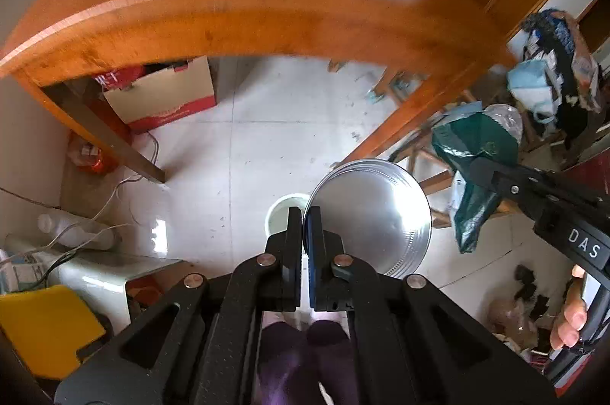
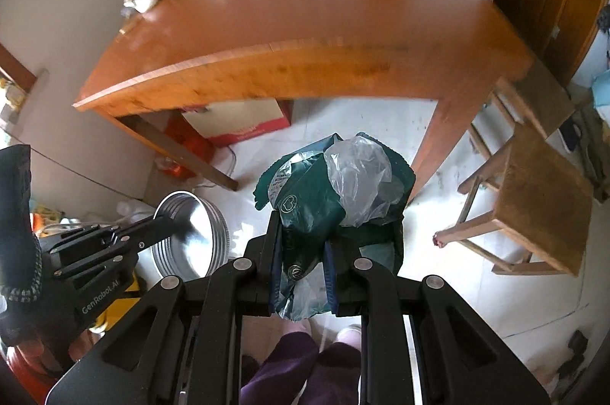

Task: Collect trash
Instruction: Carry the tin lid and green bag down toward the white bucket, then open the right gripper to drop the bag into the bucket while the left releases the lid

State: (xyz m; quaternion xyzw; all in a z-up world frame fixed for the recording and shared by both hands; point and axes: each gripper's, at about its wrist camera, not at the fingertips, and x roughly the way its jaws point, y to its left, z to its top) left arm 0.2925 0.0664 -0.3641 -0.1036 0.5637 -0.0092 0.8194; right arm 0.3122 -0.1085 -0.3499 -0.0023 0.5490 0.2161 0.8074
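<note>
Left claw (image 2: pixel 173 220) "GenRobot.AI", right claw (image 1: pixel 476 164) "DAS"

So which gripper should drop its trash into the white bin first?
Probably left: the left gripper, clamped on the round silver metal lid, hangs right over the white bin; the right gripper holds its green plastic bags off to the side.

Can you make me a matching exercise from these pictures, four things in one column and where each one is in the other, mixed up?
Things:
1. metal bowl
2. green plastic bags
3. cardboard box
4. wooden stool

Places:
A. on the floor under the table
B. gripped at its rim by the left tool
C. on the floor beside the table leg, to the right
D. clamped in the right tool

Pairs: 1-B, 2-D, 3-A, 4-C
</note>
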